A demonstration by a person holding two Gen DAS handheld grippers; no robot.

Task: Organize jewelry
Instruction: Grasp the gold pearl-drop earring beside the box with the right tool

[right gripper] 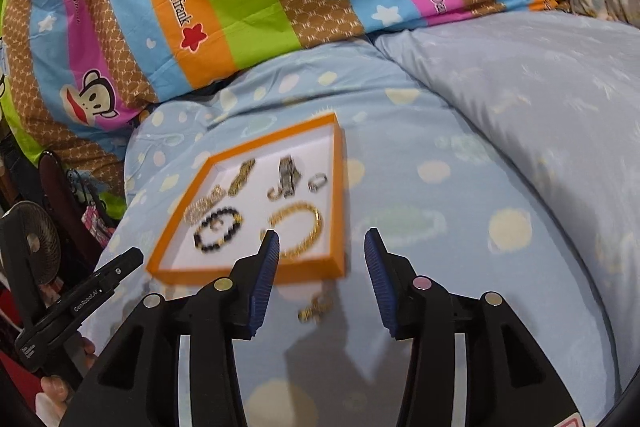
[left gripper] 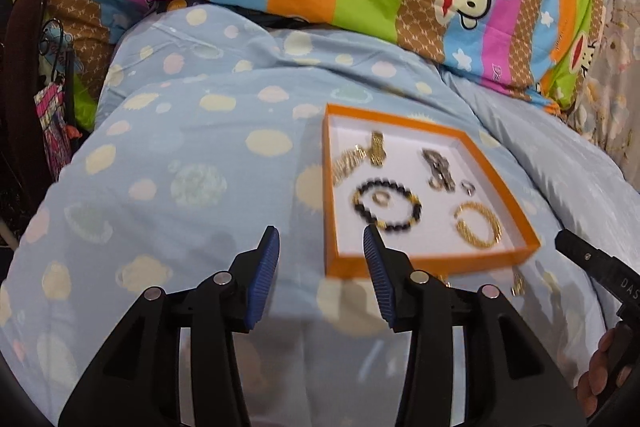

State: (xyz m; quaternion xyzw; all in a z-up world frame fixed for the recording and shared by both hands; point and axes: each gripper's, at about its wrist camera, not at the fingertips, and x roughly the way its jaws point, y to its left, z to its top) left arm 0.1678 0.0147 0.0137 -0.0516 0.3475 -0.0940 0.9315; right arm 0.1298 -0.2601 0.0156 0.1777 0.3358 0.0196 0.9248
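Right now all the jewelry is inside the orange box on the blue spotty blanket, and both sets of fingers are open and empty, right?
Not all of it. One gold piece lies outside the orange box, on the blue spotty blanket just in front of it, as the right wrist view shows. The rest holds: the left gripper and right gripper have open, empty fingers.

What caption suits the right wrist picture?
Open right gripper hovers near an orange tray of jewelry, one gold piece lying outside on the bedspread.
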